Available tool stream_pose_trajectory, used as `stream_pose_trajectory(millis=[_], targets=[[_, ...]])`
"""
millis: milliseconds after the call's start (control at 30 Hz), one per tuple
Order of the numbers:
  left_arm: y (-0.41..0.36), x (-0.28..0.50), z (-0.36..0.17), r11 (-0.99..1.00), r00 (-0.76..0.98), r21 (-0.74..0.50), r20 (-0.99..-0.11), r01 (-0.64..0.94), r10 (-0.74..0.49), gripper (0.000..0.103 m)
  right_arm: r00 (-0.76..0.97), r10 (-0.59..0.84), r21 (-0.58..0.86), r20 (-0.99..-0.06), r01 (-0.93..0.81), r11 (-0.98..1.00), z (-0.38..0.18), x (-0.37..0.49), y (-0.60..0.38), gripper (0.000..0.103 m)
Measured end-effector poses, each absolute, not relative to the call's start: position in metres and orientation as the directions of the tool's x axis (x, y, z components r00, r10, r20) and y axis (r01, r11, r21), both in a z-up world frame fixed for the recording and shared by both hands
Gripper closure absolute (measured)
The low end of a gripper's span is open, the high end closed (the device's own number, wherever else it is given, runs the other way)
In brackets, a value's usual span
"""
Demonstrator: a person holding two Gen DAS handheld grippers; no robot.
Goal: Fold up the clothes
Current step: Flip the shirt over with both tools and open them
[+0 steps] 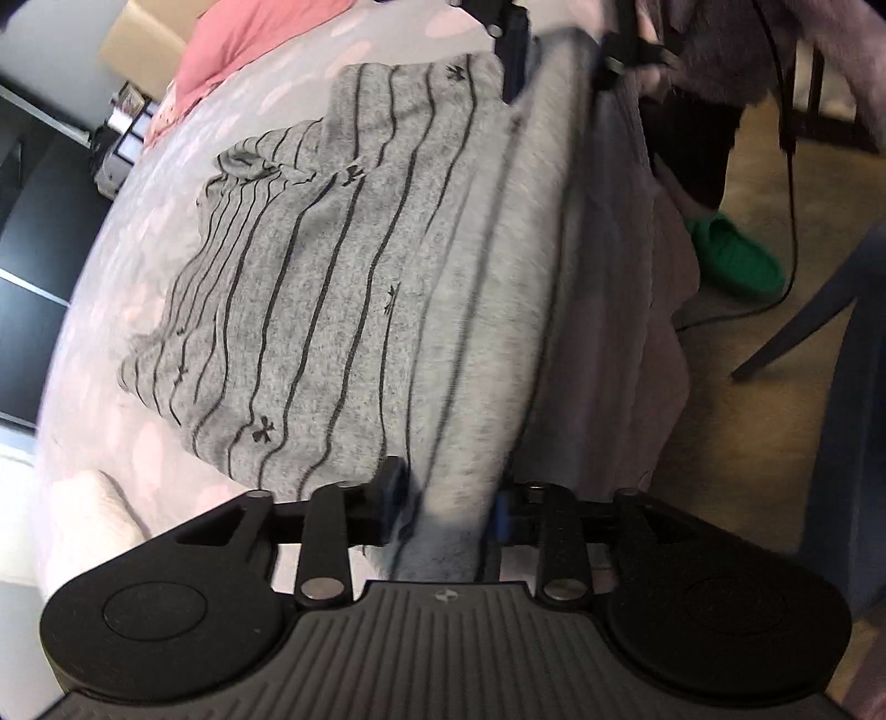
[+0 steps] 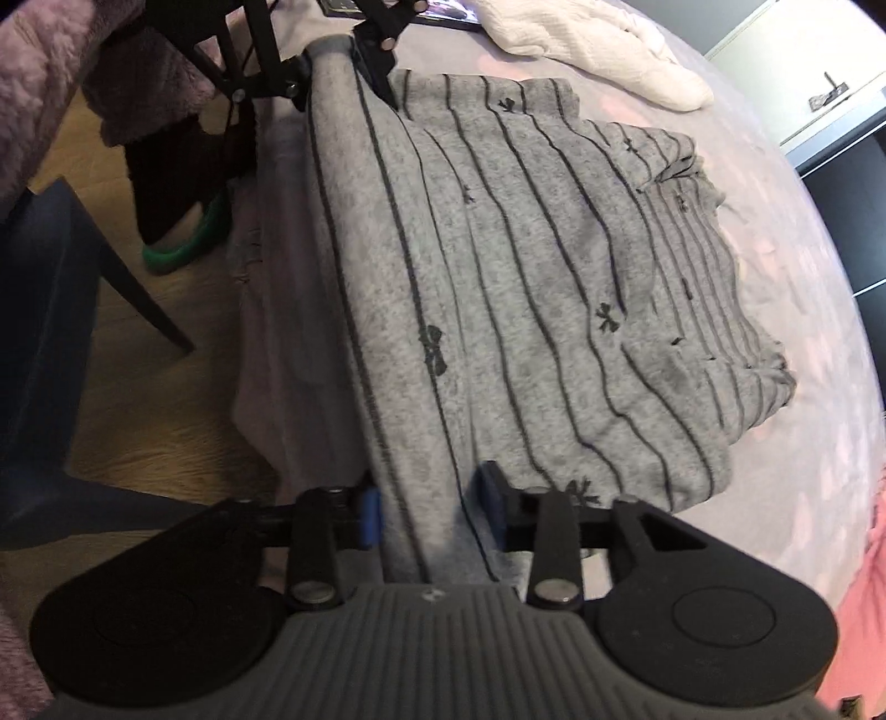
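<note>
My left gripper [image 1: 448,507] and right gripper [image 2: 432,512] each clamp one end of the grey striped garment's [image 2: 526,266] folded edge, lifted above the bed [image 2: 819,332].

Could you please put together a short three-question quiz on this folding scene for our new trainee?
1. True or false: both grippers grip the same edge of the grey striped garment.
2. What does the garment lie on? A) wooden floor B) pale bed cover C) chair
3. What white item lies on the cover beyond the garment?

Key: 1 true, left gripper and right gripper both hold it. 2 B, the bed cover. 3 a white cloth.
</note>
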State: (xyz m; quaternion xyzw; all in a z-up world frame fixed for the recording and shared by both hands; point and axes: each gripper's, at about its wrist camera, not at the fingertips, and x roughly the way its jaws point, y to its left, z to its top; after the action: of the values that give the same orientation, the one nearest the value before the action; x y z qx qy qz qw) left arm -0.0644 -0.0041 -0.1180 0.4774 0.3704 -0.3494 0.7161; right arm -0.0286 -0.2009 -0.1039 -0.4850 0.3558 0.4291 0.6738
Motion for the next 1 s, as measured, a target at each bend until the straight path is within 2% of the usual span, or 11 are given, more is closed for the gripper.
stream_pose_trajectory(millis=[133, 233, 267, 333, 533, 667, 900, 967, 1000], targets=[[0.007, -0.058, -0.09, 0.359, 0.407, 0.312, -0.884, 0.88, -0.231, 0.061, 0.348, 0.262, -0.311, -0.9, -0.934, 0.173, -0.082, -0.039, -0.218, 0.043], [0.019, -0.048, -0.061, 0.415, 0.37, 0.22, -0.87, 0.883, -0.326, 0.058, 0.3, 0.323, -0.247, -0.898, -0.949, 0.196, -0.059, -0.037, -0.228, 0.041], [0.022, -0.043, -0.05, 0.438, 0.367, 0.193, -0.859, 0.878, -0.356, 0.053, 0.29, 0.347, -0.228, -0.892, -0.951, 0.208, -0.052, -0.034, -0.23, 0.041], [0.027, -0.029, -0.034, 0.483, 0.373, 0.16, -0.844, 0.861, -0.385, 0.05, 0.331, 0.353, -0.243, -0.875, -0.932, 0.271, -0.041, -0.023, -0.227, 0.036], [0.024, 0.034, -0.019, 0.69, 0.462, 0.143, -0.834, 0.71, -0.302, 0.05, 0.414, 0.311, -0.202, -0.856, -0.82, 0.536, -0.033, 0.042, -0.222, 0.033], [0.03, 0.09, -0.034, 0.813, 0.471, 0.06, -0.839, 0.579, -0.273, 0.049, 0.44, 0.285, -0.152, -0.851, -0.726, 0.67, -0.038, 0.091, -0.215, 0.031], [0.046, 0.167, -0.054, 0.917, 0.439, 0.006, -0.879, 0.399, -0.185, 0.049, 0.435, 0.2, -0.079, -0.878, -0.544, 0.836, -0.07, 0.171, -0.209, 0.031], [0.048, 0.188, -0.062, 0.926, 0.443, 0.031, -0.884, 0.377, -0.15, 0.049, 0.427, 0.18, -0.074, -0.886, -0.514, 0.854, -0.074, 0.192, -0.212, 0.038], [0.05, 0.198, -0.066, 0.931, 0.443, 0.036, -0.886, 0.364, -0.139, 0.049, 0.423, 0.178, -0.064, -0.888, -0.498, 0.865, -0.073, 0.202, -0.216, 0.048]])
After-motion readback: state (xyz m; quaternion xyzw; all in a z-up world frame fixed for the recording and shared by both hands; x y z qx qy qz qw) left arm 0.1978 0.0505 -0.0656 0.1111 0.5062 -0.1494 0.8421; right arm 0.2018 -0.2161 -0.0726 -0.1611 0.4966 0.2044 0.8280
